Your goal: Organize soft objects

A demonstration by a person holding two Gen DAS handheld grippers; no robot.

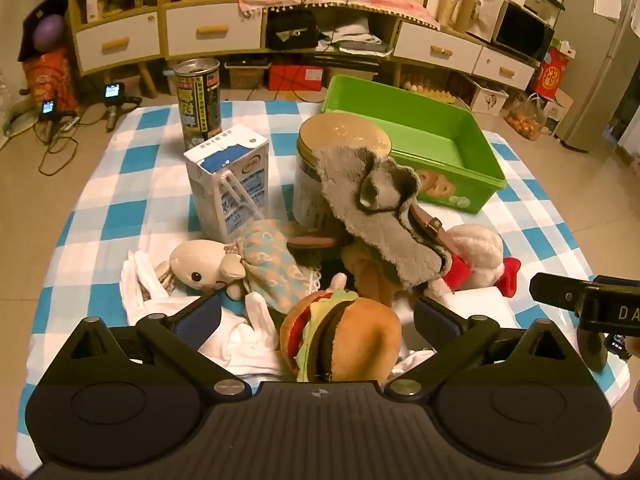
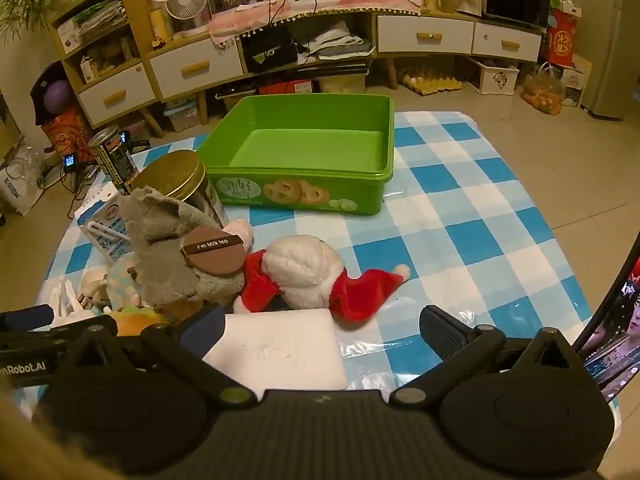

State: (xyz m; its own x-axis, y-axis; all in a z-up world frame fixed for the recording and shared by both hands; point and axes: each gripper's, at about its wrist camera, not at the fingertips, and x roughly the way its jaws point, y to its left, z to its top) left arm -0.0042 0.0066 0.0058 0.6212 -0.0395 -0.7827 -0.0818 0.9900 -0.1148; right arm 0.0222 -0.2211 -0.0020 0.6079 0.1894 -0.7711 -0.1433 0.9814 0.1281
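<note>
The left tongs point(image 1: 316, 312) stand wide apart around the hamburger plush point(image 1: 344, 336), unclamped, the right tongs point(image 2: 320, 328) apart over a white pad point(image 2: 280, 350), the Santa plush point(image 2: 308, 272) beyond, the empty green bin point(image 2: 304, 148) farther back.

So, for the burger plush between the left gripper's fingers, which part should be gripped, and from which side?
Grip the burger plush across its two bun faces. It lies on its edge with its layers running away from the camera, so the buns face the fingers. The open left gripper already straddles it from the near side; it can probably just move down and close.
</note>
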